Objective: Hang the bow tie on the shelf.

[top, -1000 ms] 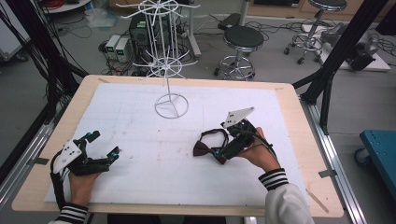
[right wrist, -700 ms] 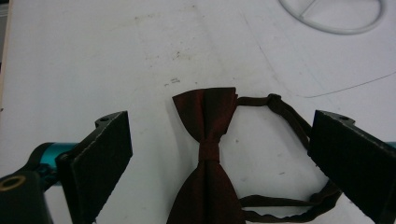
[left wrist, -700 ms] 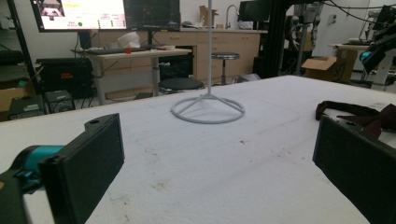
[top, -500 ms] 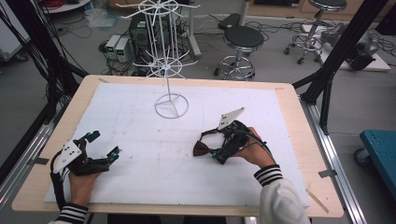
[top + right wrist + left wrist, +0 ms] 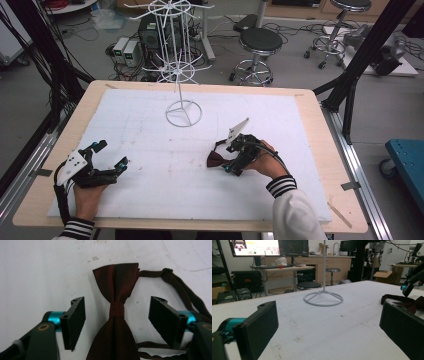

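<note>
My right gripper [image 5: 116,315] is down over the bow tie [image 5: 115,312], jaws just been closing but the pads stand clear on either side of the knot, so nothing is gripped yet; the tie lies flat on the white mat [image 5: 150,175], at about four o'clock from the wire stand [image 5: 183,112] in the high view. My left gripper [image 5: 107,161] rests over at eight o'clock from the stand, jaws spread wide with nothing between them. The risk, I reckon: if I squeeze off-centre the pads could catch one wing instead of the knot and the tie would twist or slide on the mat; the thin strap [image 5: 185,290] looping off at two o'clock could also snag a jaw on the lift. The right gripper view gives me the knot lined up between the pads; the high view gives the stand's hooks [image 5: 172,75]
</note>
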Motion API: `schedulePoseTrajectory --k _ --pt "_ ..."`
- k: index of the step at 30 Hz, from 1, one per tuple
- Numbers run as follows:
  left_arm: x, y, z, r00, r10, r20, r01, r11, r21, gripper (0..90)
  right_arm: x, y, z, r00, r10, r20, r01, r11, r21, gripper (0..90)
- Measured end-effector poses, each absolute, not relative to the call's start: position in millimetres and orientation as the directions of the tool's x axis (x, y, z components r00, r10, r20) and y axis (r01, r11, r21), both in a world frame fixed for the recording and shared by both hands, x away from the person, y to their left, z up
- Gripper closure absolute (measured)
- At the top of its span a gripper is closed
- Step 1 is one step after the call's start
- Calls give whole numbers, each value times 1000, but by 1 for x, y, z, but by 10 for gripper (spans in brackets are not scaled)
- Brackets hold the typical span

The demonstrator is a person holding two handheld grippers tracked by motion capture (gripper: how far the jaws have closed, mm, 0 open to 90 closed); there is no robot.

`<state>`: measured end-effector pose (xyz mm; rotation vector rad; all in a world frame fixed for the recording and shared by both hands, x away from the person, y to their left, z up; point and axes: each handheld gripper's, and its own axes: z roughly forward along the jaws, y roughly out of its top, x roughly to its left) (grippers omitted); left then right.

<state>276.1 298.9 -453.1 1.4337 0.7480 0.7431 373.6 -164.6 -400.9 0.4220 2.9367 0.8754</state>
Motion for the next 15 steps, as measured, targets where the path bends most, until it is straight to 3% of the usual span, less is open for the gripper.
schedulePoseTrajectory --k 9,15 --pt "276 299 -453 576 818 -4 -1 6 1000 24 376 -159 -407 -961 275 37 255 827 501 386" --pt "276 299 -453 576 817 -5 0 6 1000 24 378 -157 -410 -959 283 35 264 836 481 490"
